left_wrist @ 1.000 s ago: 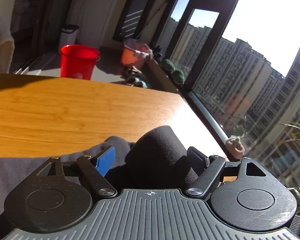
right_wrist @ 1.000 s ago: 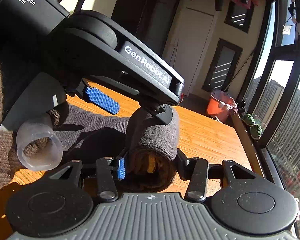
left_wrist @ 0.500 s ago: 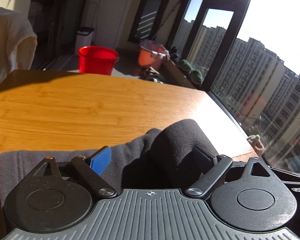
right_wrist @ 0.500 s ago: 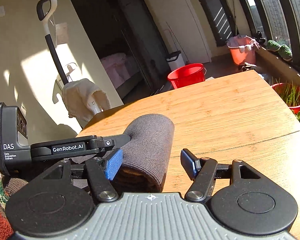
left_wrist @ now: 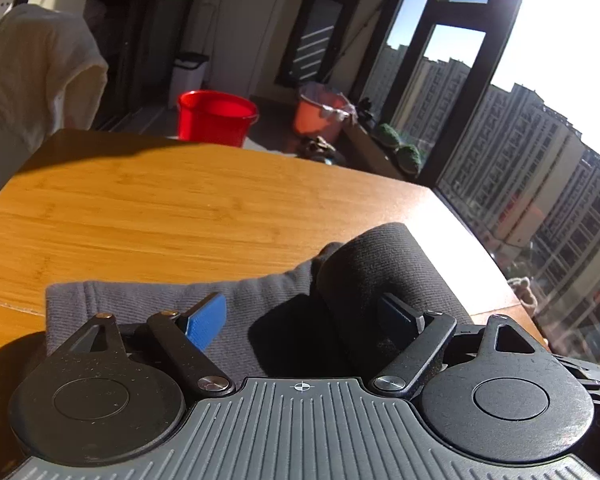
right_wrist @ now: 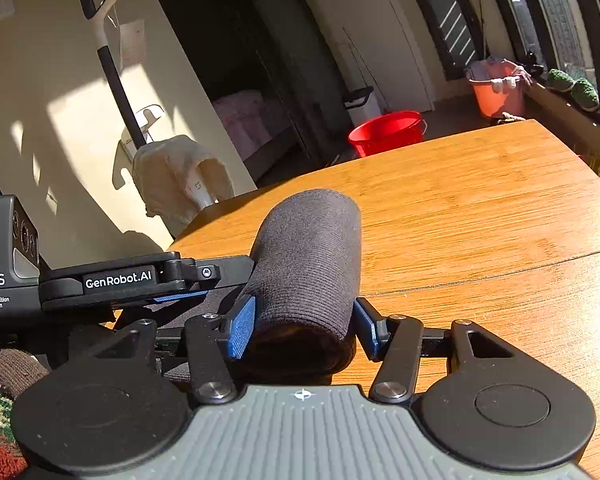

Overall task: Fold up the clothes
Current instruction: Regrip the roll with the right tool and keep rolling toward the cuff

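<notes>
A dark grey ribbed knit garment (left_wrist: 260, 300) lies on the wooden counter (left_wrist: 180, 208), its flat part at 9 o'clock and a tight roll (right_wrist: 308, 264) at 3 o'clock. The left hand-held gripper (left_wrist: 300, 316) is spread apart; the right hand-held gripper (right_wrist: 304, 328) brackets the roll's near end, gap visible at its right finger.

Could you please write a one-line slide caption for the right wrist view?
Right gripper straddles a rolled dark grey garment on the wooden table, left gripper alongside.
</notes>
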Demonstrator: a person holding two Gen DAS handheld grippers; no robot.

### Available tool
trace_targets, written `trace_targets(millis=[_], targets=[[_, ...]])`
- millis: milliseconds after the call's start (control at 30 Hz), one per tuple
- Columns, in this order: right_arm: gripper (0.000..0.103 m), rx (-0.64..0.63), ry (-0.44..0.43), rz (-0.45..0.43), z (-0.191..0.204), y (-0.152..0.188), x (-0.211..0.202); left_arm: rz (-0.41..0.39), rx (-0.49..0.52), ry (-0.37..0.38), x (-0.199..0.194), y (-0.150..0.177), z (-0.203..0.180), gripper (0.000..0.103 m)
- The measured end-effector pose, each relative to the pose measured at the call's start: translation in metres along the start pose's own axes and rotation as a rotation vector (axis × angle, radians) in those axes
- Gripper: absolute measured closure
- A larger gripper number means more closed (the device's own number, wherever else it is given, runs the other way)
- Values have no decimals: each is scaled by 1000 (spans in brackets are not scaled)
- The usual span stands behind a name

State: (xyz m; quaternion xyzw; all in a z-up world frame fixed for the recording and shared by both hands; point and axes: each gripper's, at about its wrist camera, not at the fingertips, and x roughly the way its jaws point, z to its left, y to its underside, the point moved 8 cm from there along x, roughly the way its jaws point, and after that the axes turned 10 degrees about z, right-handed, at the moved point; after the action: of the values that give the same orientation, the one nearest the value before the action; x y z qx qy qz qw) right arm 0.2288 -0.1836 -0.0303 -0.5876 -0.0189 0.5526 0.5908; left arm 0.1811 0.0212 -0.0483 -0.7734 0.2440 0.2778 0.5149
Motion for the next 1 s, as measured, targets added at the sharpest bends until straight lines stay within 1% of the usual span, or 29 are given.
trace_targets(millis=[67,133,200,267,300,333,367,400,467,533,600,633,667,700,733,767,833,900,1000], targets=[[50,-141,90,-12,20,1,-1,-32,-19,28,-12,-8,-4,15],[50,-269,164,-23,39,3,0,-57,-10,48,-22,-15,-14,13],[50,-380,226,-35,56,6,1,-59,29,27,-22,-18,-23,12],[49,-402,222,-48,61,7,-1,-40,71,-34,-14,-17,-27,14],[49,-382,202,-50,60,6,-2,-29,83,-56,-9,-15,-26,13],[45,-347,172,-53,57,5,-4,-18,89,-71,-4,-12,-25,13],[40,-294,132,-57,52,3,-5,-8,83,-66,-1,-10,-23,13],[38,-240,99,-61,46,1,-6,0,77,-61,2,-7,-22,13],[29,-155,70,-60,34,-3,-5,3,69,-52,4,-3,-20,13],[26,-83,34,-41,24,-4,0,3,64,-46,5,-2,-19,13],[26,-5,-15,-16,16,-3,7,3,63,-44,5,-3,-18,13],[27,26,-38,-11,12,-2,9,4,61,-43,5,-3,-18,13],[40,53,-58,-10,10,0,9,4,60,-42,5,-3,-18,12],[42,58,-58,-15,8,0,8,3,57,-39,5,-3,-17,12],[49,43,-46,-22,7,0,5,-1,47,-32,4,-4,-16,12],[54,14,-23,-31,8,-1,2,-6,38,-24,2,-5,-15,13],[57,-87,54,-51,15,-5,-4,-21,18,-9,-4,-8,-13,14],[58,-196,137,-67,23,-9,-9,-39,6,-8,-11,-13,-10,14],[58,-407,264,-57,45,-6,-4,-59,-16,13,-20,-20,-8,14]])
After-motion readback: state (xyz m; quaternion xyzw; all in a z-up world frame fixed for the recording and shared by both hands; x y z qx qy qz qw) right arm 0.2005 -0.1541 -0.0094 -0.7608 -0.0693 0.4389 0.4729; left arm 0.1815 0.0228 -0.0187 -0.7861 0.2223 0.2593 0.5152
